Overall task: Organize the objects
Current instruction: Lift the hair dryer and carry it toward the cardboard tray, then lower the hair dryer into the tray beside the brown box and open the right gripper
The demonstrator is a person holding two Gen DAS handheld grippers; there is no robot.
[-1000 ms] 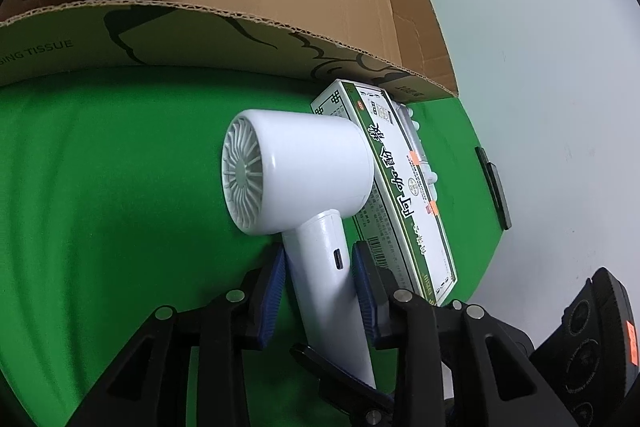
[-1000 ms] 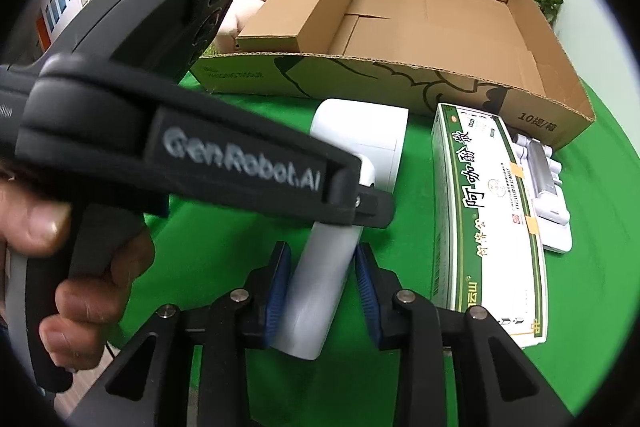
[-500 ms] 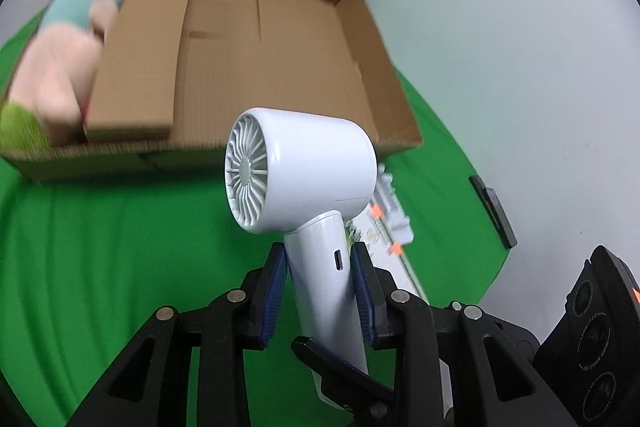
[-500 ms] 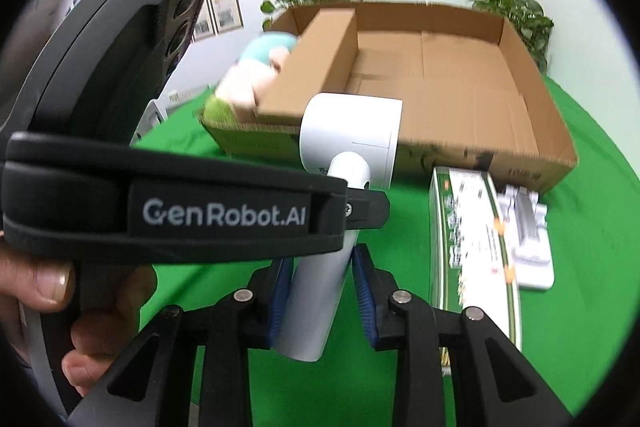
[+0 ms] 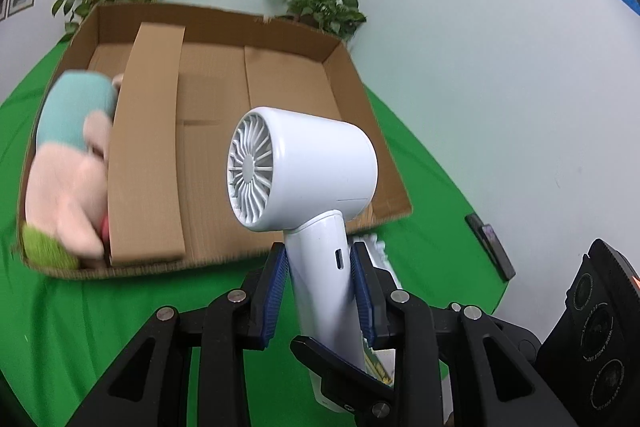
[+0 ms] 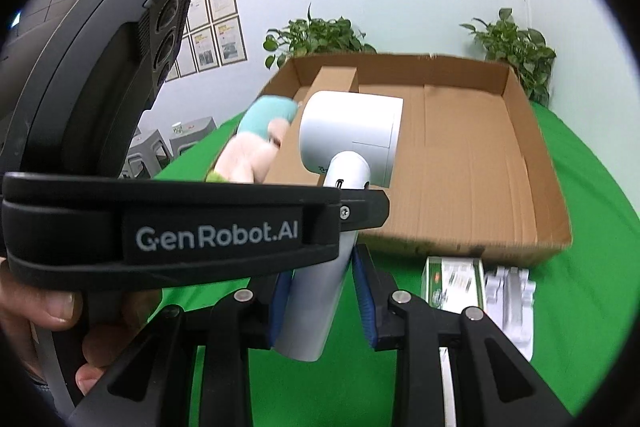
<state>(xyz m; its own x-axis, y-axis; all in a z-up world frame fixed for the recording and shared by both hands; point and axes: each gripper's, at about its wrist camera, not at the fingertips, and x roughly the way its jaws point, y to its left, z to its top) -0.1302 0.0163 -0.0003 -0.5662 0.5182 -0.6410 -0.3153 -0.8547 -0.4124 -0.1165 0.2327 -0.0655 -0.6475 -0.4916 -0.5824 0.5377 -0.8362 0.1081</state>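
- Green table cloth (image 5: 60,327): covered the whole work surface under the cardboard box.
- Cardboard box (image 5: 288,83), the landmark: open-topped, lying flat, one loose flap folded inward along its left part; main floor bare.
- Plush toy (image 5: 68,167): pink and teal, already inside the box, wedged in its left end beside the flap.
- Hair dryer (image 5: 304,167): white, held in the air just in front of the box's near wall, barrel overlapping the box floor in view; handle pointing down and toward the holder, long axis near upright, slightly tilted.
- Green-and-white carton (image 6: 452,279) and white plastic item (image 6: 508,291): on the cloth outside the box's near right corner.
- Left gripper (image 5: 320,291): blue pads clamped on the dryer handle, upper part; the box lay straight ahead.
- Right gripper (image 6: 322,303): pads either side of the handle's lower end, left pad touching, right pad showing a gap; grip uncertain. Judged the left carried the load forward.
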